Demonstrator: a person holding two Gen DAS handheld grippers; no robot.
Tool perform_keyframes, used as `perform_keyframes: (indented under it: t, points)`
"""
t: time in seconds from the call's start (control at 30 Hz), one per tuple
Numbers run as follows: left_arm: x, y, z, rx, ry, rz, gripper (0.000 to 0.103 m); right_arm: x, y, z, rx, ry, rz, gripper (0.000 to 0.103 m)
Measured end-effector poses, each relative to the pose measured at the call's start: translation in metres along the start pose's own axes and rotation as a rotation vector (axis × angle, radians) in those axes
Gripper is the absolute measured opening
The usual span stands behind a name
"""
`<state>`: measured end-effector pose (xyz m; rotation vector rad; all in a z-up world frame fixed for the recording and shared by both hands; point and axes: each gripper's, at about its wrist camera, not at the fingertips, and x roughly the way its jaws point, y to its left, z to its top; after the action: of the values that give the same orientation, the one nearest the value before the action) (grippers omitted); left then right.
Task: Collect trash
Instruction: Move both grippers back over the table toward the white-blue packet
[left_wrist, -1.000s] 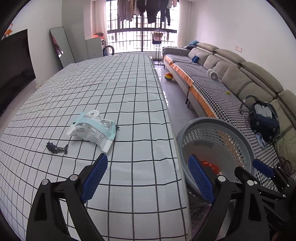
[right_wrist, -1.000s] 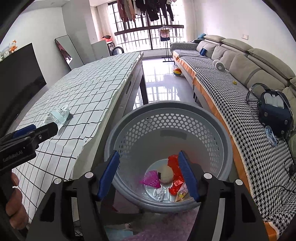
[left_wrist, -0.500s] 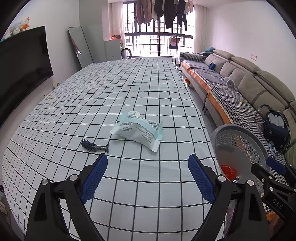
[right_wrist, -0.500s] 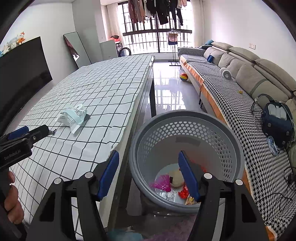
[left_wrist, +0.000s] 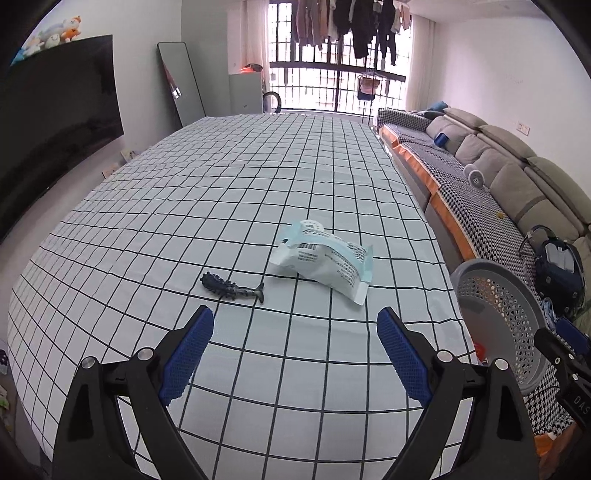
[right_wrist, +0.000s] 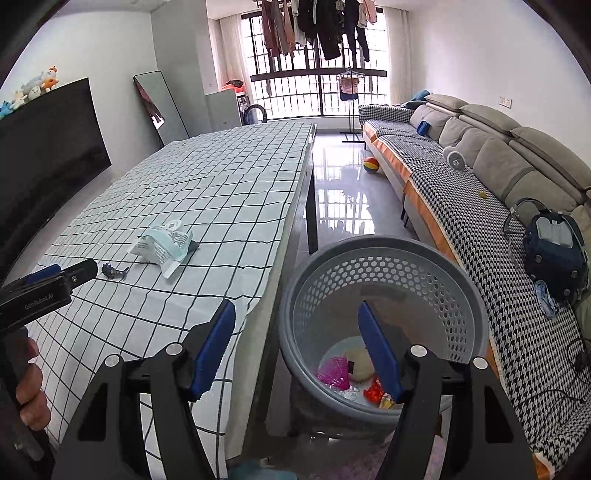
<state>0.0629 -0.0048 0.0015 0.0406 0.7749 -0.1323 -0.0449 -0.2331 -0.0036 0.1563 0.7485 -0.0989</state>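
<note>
A white and teal plastic wrapper (left_wrist: 323, 261) lies on the checked tablecloth (left_wrist: 229, 192), also in the right wrist view (right_wrist: 164, 245). A small dark spiky toy (left_wrist: 231, 288) lies left of it (right_wrist: 114, 272). My left gripper (left_wrist: 293, 334) is open and empty, above the cloth just short of both. A grey perforated basket (right_wrist: 380, 273) stands on the floor beside the table, holding several pieces of trash (right_wrist: 334, 373). My right gripper (right_wrist: 295, 332) is open and empty, above the basket's near left rim.
A grey sofa (right_wrist: 480, 173) with a dark bag (right_wrist: 554, 240) runs along the right. A TV (left_wrist: 55, 122) and a mirror (left_wrist: 181, 85) stand at the left. A ball (right_wrist: 371, 164) lies on the floor. The basket also shows in the left wrist view (left_wrist: 506, 302).
My left gripper has swung left from the basket to over the table, facing the wrapper and toy. My right gripper has drawn back and left from over the basket.
</note>
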Motion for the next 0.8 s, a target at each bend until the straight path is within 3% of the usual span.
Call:
perform_keyframes:
  t: [0.33, 0.8]
  points:
    - [0.014, 0.028, 0.019, -0.038, 0.009, 0.072, 0.090, 0.044, 0.037, 0.027, -0.100, 0.056, 0.111, 0.066]
    - [0.029, 0.070, 0.031, -0.172, 0.058, 0.222, 0.090, 0.130, 0.129, 0.088, -0.380, 0.163, 0.355, 0.066]
